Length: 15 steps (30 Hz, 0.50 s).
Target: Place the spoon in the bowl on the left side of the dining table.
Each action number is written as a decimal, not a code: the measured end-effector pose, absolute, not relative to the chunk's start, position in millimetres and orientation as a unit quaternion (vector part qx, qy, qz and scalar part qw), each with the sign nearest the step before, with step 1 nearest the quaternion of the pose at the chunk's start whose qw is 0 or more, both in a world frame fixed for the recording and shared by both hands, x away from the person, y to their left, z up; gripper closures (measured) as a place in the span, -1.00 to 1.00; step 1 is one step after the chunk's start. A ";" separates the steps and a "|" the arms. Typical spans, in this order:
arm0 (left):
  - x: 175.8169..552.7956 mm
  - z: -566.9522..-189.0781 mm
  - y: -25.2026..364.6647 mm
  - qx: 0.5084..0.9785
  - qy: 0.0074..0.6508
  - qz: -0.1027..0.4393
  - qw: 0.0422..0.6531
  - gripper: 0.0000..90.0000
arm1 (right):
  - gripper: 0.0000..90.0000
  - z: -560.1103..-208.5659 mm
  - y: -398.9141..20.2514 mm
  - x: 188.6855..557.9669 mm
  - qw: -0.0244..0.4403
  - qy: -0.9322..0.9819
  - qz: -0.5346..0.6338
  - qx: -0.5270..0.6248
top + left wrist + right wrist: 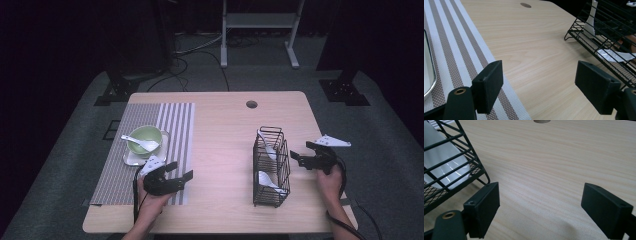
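Observation:
A green bowl (145, 137) with a white spoon (140, 143) in it sits on a small white tray (131, 159) on the striped placemat (150, 120). A black wire basket (270, 165) at the right holds two white spoons (266, 145) (267, 180). My left gripper (181, 172) stands open over the placemat's right edge, just in front of the tray, nothing between its jaws. My right gripper (299, 155) is open beside the basket's right side, empty. In the left gripper view the basket (604, 27) and its spoons (590, 22) lie ahead at the right.
The wooden table (225, 135) has a round cable hole (251, 104) near its far edge. Bare wood lies between the placemat and the basket. A white frame stand (260, 25) and cables are on the floor beyond the table.

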<state>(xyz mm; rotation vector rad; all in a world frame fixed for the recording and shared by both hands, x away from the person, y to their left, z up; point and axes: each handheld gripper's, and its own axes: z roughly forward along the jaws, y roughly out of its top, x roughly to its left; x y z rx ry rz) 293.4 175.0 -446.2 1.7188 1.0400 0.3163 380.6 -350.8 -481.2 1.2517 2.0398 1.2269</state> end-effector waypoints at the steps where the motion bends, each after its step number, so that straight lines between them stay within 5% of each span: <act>1: 293.2 -446.5 174.5 0.720 0.434 0.133 0.525 -0.52 | -0.69 -481.2 -350.8 380.6 0.224 0.739 0.445 0.453; 15: 292.1 -450.2 172.0 0.728 0.431 0.128 0.517 -0.54 | -0.69 -481.0 -350.9 380.4 0.225 0.740 0.445 0.452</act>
